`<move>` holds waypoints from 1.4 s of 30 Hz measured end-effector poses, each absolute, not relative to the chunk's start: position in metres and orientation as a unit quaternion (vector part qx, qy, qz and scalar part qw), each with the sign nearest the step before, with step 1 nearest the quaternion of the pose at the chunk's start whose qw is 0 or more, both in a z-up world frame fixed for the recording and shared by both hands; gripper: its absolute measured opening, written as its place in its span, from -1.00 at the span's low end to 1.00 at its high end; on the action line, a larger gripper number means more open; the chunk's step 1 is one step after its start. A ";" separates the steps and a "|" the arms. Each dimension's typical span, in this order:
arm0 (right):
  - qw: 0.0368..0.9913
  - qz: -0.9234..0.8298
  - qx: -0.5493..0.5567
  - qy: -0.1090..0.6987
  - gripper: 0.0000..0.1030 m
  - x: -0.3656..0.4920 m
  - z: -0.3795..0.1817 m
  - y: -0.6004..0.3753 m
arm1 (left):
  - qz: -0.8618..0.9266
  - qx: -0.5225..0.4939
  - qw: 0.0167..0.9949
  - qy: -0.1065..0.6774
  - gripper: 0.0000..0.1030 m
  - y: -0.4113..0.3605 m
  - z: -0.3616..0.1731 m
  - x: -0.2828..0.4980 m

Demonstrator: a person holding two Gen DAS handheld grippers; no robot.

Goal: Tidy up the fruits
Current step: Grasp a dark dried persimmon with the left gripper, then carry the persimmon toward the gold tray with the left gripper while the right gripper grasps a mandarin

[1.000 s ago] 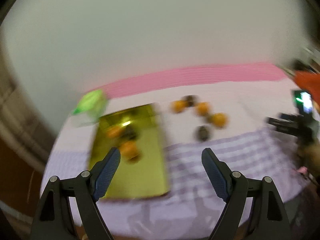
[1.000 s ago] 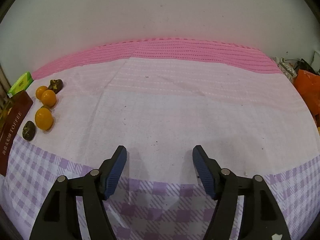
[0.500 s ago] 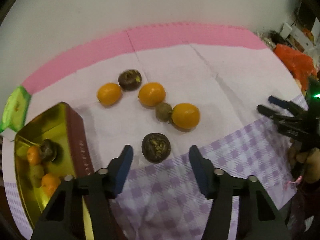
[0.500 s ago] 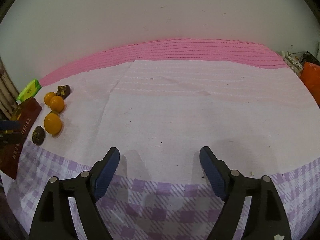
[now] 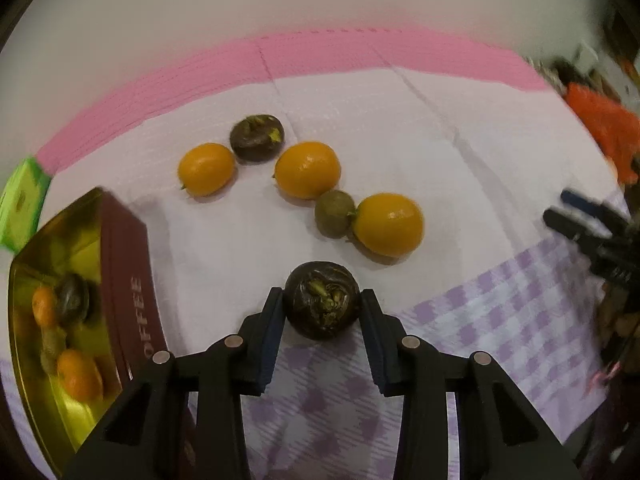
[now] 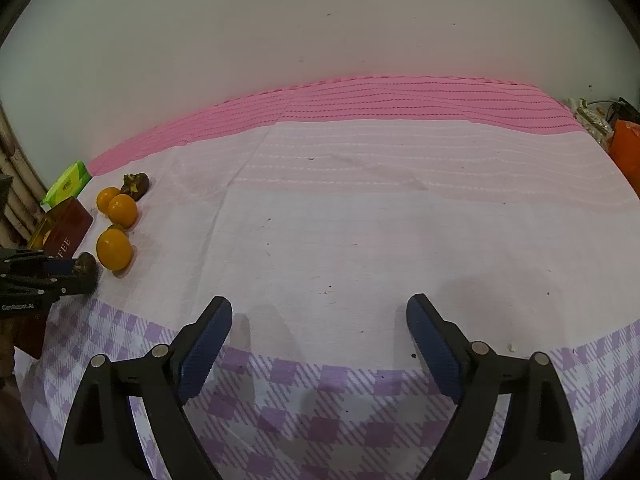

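Note:
A dark brown wrinkled fruit (image 5: 322, 306) lies on the cloth between the fingers of my left gripper (image 5: 321, 300). The jaws are closing and both pads touch its sides. Beyond it lie three orange fruits (image 5: 307, 169), a small olive-green one (image 5: 334, 213) and a second dark fruit (image 5: 257, 138). A gold tin with a maroon wall (image 5: 120, 264) stands to the left with several fruits inside. My right gripper (image 6: 319, 316) hovers over bare cloth, its jaws opening with nothing between them. In its view, the left gripper (image 6: 60, 276) and the fruit group (image 6: 114, 249) are at far left.
A green box (image 5: 20, 204) lies behind the tin at the table's left edge. An orange bag (image 6: 628, 148) and clutter sit at the far right. A pale wall runs behind the pink strip of the cloth (image 6: 400, 100).
My left gripper swung from over the tin to the loose fruits, dropped onto the nearest dark fruit and narrowed around it. The right gripper's jaws spread wider while it stayed put.

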State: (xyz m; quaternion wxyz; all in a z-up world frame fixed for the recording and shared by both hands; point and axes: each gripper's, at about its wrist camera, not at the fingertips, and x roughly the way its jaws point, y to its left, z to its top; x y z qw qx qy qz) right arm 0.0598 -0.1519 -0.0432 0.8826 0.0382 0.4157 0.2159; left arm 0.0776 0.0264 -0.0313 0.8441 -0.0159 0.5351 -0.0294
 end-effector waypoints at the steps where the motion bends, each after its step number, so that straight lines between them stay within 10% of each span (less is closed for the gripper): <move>1: 0.883 0.216 0.038 0.416 0.70 0.060 -0.043 -0.152 | -0.028 -0.036 0.847 0.530 -0.25 0.027 -0.026 0.072; 33: 0.822 0.428 -0.102 0.361 0.52 0.058 -0.013 0.018 | 0.027 -0.164 0.876 0.453 -0.25 0.087 0.065 -0.058; 39: 0.804 0.431 -0.125 0.391 -0.34 0.065 -0.024 0.037 | 0.045 -0.174 0.875 0.449 -0.25 0.101 0.064 -0.066; 42: 0.809 0.419 -0.120 0.396 -0.36 0.063 -0.021 0.032 | 0.056 -0.178 0.875 0.447 -0.25 0.110 0.063 -0.071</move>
